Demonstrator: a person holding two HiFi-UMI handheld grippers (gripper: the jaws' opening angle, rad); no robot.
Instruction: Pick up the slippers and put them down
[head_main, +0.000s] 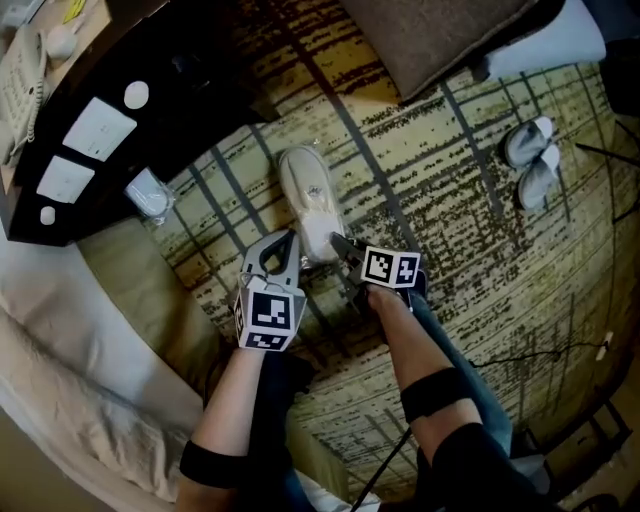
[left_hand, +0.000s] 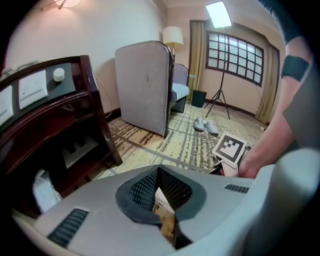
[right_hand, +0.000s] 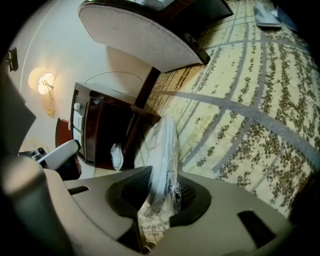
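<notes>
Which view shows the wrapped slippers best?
Head view: the wrapped slippers show full length, right gripper clamped at the near end. Right gripper view shows only wrapper bunched between its jaws; left gripper view, a thin pinched edge.

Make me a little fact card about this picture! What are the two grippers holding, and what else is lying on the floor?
held thing: wrapped slipper, inside clear plastic
left gripper: shut on what looks like a thin edge of the wrapping
right gripper: shut on the plastic wrapping
floor: striped carpet
also on floor: pair of slippers, unwrapped, far from both grippers
nearby: dark nightstand with white switches
touching the floor: cannot tell
</notes>
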